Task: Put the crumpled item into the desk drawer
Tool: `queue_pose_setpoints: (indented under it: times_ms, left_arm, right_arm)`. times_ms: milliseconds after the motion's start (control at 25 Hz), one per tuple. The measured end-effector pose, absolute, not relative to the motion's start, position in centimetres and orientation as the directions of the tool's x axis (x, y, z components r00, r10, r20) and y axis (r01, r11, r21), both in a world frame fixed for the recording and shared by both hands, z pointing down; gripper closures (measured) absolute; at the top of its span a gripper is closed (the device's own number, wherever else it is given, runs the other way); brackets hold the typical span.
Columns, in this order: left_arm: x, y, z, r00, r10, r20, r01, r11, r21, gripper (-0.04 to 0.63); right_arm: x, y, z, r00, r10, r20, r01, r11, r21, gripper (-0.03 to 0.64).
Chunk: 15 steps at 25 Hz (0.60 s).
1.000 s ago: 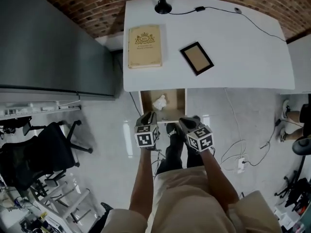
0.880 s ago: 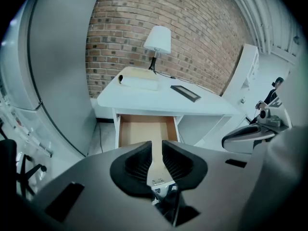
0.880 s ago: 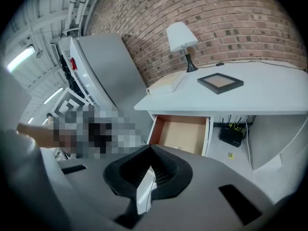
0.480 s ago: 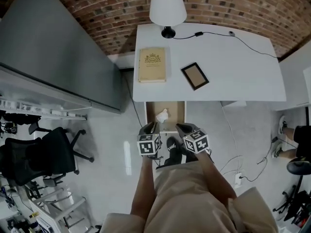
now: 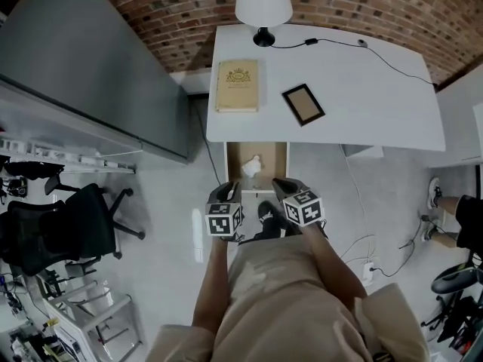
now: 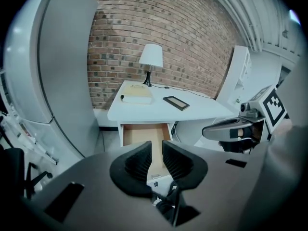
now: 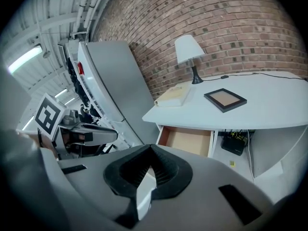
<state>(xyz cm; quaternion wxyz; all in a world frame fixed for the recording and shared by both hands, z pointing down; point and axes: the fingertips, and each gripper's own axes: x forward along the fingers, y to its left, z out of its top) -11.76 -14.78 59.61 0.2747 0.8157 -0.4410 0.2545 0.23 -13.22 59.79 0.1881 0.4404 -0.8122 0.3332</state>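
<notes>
Head view: the crumpled item (image 5: pixel 252 166), a small white wad, lies inside the open drawer (image 5: pixel 273 159) toward its left wall, with no gripper touching it, so by my reading the placing is done and only closing the drawer may remain. The drawer is pulled out from under the front edge of the white desk (image 5: pixel 377 104), which leaves its wooden bottom open from above. The left gripper (image 5: pixel 229 192) hangs just short of the drawer front; its own view shows the pads parted by a narrow gap with nothing between them, only the drawer beyond. The right gripper (image 5: pixel 284 188) sits beside it at about the same height, its tips pressed together on nothing. Both point at the drawer front, probably so that either could push it in. The person's shoe (image 5: pixel 266 211) stands between the grippers, near the drawer front, and might get in the way of a push. On the desk top, well clear of the drawer, are a tan book (image 5: pixel 238 86), a dark picture frame (image 5: pixel 303 104), a lamp (image 5: pixel 263 2) and a cable (image 5: pixel 392 55). A grey cabinet (image 5: pixel 90 74) stands to the left, with an office chair (image 5: pixel 60 232) nearer.
</notes>
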Motion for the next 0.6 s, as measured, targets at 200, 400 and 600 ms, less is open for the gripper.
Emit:
queue_pose_setpoints:
  times_ms: [200, 400, 600]
  left_arm:
    - [-11.87, -14.48, 60.30, 0.475, -0.576, 0.666, -0.864, -0.448, 0.229, 0.515]
    - [-11.31, -14.78, 60.13, 0.483, -0.569, 0.666, -0.858, -0.460, 0.228, 0.515]
    - [-11.20, -14.95, 60.06, 0.485, -0.567, 0.666, -0.855, -0.468, 0.225, 0.515]
  right_arm:
    - [0.76, -13.46, 59.68, -0.538, -0.599, 0.593, -0.843, 0.384, -0.377, 0.592]
    - [0.74, -13.76, 59.73, -0.538, -0.594, 0.598, -0.843, 0.391, -0.370, 0.592]
    - [0.14, -14.03, 59.60, -0.552, -0.588, 0.592, -0.834, 0.409, -0.370, 0.592]
